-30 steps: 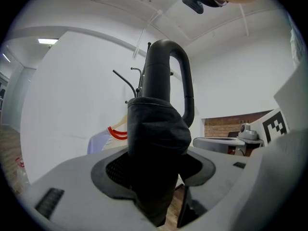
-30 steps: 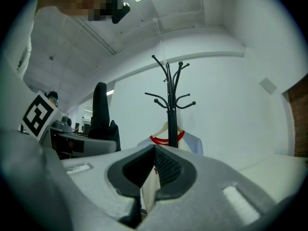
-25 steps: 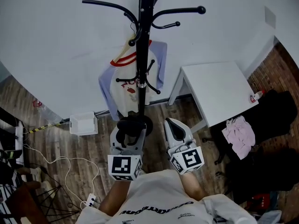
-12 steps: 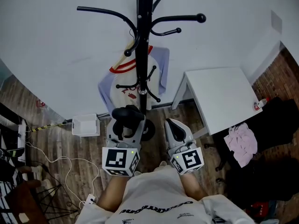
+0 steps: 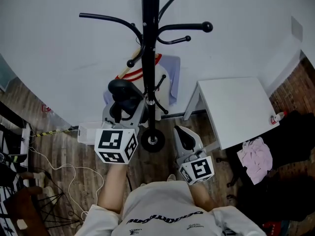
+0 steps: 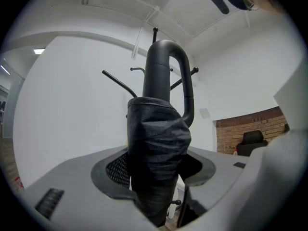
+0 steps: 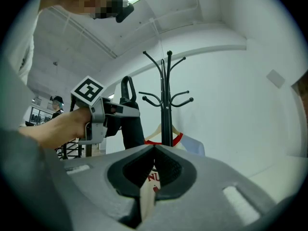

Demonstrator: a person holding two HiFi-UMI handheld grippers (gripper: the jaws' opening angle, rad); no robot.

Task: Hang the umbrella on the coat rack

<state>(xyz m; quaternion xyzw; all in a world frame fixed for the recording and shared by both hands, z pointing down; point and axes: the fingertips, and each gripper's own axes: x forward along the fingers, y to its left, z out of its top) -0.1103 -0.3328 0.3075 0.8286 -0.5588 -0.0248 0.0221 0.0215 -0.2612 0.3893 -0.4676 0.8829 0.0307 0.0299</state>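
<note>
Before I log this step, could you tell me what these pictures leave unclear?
Black folded umbrella: lower end cut off under the left gripper in the left gripper view, behind its marker cube in the head view.
Black metal coat rack: top beyond the head view's upper edge.
White red-collared shirt: print hidden behind the rack's pole, head view.
Small bottle on the white table: too small to identify, head view.

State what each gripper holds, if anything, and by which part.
Left gripper: the folded black umbrella, clamped on its wrapped canopy just below the hooked handle. Right gripper: nothing, jaws shut.
</note>
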